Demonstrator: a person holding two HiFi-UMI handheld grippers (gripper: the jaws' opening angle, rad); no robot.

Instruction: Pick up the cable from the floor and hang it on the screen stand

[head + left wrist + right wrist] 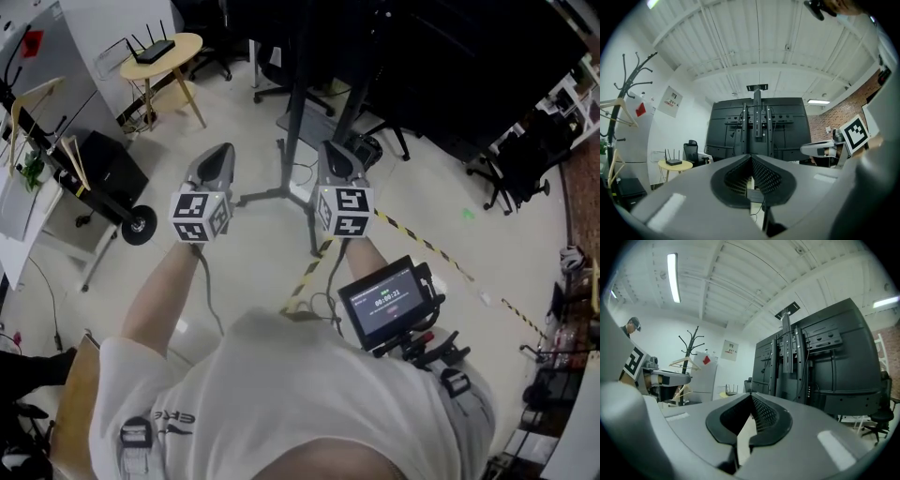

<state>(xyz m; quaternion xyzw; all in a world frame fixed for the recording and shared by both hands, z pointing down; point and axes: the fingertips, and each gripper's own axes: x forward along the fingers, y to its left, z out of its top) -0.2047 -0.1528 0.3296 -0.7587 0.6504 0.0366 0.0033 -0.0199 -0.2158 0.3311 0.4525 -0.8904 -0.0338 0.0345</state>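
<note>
Cable: a thin dark strand (302,174) curling on the pale floor (234,272) at the foot of the screen stand (292,103). It lies ahead of both sets of fingers, roughly between them, and neither touches it.
Left fingers: on the left gripper (223,150) (751,157) the tips are pressed together with nothing between them.
Right fingers: on the right gripper (751,395) (333,150) the tips also meet, and they are empty.
Hard to make out: the cable's ends and its full run are lost among the stand's splayed legs. The left gripper view shows only a faint strand low under the closed tips, and the right gripper view shows no cable. In the head view the screen is cut to a black mass beyond the fingers.
Materials and shapes: the finger pads are black with a fine grid texture, set in smooth grey shells that taper to a point. The stand is a black metal post with slotted rails on the screen's flat black back (757,126). The floor is smooth, with black-and-yellow striped tape (422,242) to the right of the right fingers.
</note>
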